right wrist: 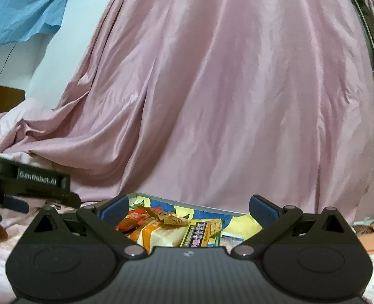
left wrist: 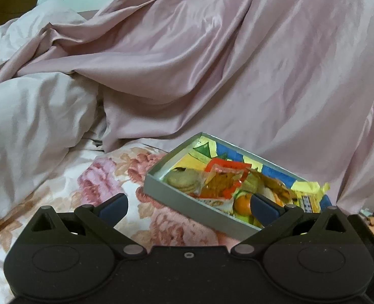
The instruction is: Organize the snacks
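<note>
Both grippers are spread wide with nothing pinched in either one. The left gripper [left wrist: 189, 202] has its blue-padded fingers [left wrist: 113, 206] far apart; the one on the picture's right overlaps the near corner of the snack box [left wrist: 187, 202], but I can't tell if it actually touches anything in there. The other finger hangs over the floral bedsheet [left wrist: 106, 177].

The box is a shallow grey tray sitting on that sheet, up against a big heap of pink satin blanket [left wrist: 237, 63]. Inside it's a jumble: round green-ish biscuits [left wrist: 184, 182] at the left end, an orange-red wrapper [left wrist: 222, 185] in the middle, something round and orange [left wrist: 242, 202] near the finger, and a yellow packet [left wrist: 311, 195] poking over the right end.

From the right wrist view, the right gripper [right wrist: 189, 209] is as wide as it goes, hovering just short of the box [right wrist: 212, 209], snacks showing between its fingers, none gripped. A pale yellow packet [right wrist: 161, 235] lies closest. The left gripper's side [right wrist: 37, 179] pokes in at the picture's left.
</note>
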Demonstrator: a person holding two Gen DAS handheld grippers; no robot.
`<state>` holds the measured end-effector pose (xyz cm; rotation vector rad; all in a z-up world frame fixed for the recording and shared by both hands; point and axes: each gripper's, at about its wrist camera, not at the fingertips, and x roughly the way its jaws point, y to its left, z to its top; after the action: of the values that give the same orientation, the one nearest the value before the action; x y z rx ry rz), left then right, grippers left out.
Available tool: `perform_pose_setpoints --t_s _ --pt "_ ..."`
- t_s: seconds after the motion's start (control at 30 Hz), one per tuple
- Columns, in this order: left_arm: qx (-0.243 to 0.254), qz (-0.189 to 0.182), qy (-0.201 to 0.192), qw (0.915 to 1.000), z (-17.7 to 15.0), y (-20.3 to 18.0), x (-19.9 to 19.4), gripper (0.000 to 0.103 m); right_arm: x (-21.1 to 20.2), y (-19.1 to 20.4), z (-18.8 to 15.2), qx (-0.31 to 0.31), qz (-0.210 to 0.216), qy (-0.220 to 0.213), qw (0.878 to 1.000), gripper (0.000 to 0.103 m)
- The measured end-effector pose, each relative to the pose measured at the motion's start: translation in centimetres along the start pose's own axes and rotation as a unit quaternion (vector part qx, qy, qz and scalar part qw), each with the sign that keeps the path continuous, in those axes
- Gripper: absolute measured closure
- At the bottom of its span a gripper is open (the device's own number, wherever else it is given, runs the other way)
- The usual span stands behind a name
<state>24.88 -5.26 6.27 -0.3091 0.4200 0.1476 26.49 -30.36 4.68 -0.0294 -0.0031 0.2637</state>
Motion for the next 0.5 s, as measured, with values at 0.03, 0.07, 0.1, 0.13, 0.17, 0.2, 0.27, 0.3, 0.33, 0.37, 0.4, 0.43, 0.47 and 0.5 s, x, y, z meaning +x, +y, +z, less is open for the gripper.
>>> perform_pose_setpoints --t_s 0.03,0.07,0.1,0.13,0.17,0.2,0.27,0.3,0.33,0.37,0.4,0.43,0.47,0.5 --pt "0.003 0.0 -0.001 1.0 -0.3 0.1 -0.4 0.001 -0.4 0.0 0.0 0.004 0.0 0.001 1.0 0.0" --pt "0.005 0.001 -0.002 1.0 -0.5 0.2 -0.8 0.001 -0.7 0.0 0.0 0.007 -0.001 0.002 1.0 0.0" --pt "0.008 0.001 -0.003 1.0 -0.8 0.4 -1.2 0.001 -1.0 0.0 0.0 0.011 -0.001 0.004 1.0 0.0" --pt "0.01 0.001 -0.003 0.9999 -1.0 0.5 -1.6 0.001 -1.4 0.0 -0.1 0.015 -0.002 0.005 1.0 0.0" --pt "0.011 0.002 -0.003 0.9999 -1.4 0.7 -2.0 0.001 -1.8 0.0 -0.1 0.018 -0.002 0.007 1.0 0.0" --pt "0.013 0.003 -0.003 0.9999 -1.6 0.8 -2.3 0.001 -2.2 0.0 -0.1 0.022 -0.001 0.01 1.0 0.0" --pt "0.019 0.005 -0.006 0.9998 -2.2 1.1 -3.2 0.001 -2.9 0.1 -0.2 0.029 -0.001 0.013 0.999 0.0" --pt "0.024 0.006 -0.006 0.9997 -2.4 1.2 -3.5 0.001 -3.3 0.1 -0.3 0.032 -0.001 0.014 0.999 0.0" --pt "0.028 0.008 -0.007 0.9996 -2.6 1.3 -3.8 0.001 -3.7 0.1 -0.4 0.034 0.0 0.016 0.999 0.0" --pt "0.031 0.008 -0.008 0.9994 -2.9 1.4 -4.1 0.001 -4.0 0.2 -0.4 0.036 0.0 0.018 0.999 0.0" --pt "0.034 0.008 -0.009 0.9993 -3.2 1.5 -4.5 0.001 -4.3 0.2 -0.5 0.039 0.0 0.02 0.999 0.0" --pt "0.036 0.008 -0.009 0.9993 -3.4 1.6 -4.8 0.001 -4.7 0.3 -0.5 0.042 0.0 0.023 0.999 0.0" --pt "0.04 0.007 -0.01 0.9991 -3.6 1.7 -5.2 0.001 -5.0 0.4 -0.6 0.044 0.001 0.025 0.999 0.0" --pt "0.043 0.006 -0.011 0.999 -3.9 1.8 -5.5 0.001 -5.3 0.4 -0.7 0.046 0.001 0.027 0.999 0.0"
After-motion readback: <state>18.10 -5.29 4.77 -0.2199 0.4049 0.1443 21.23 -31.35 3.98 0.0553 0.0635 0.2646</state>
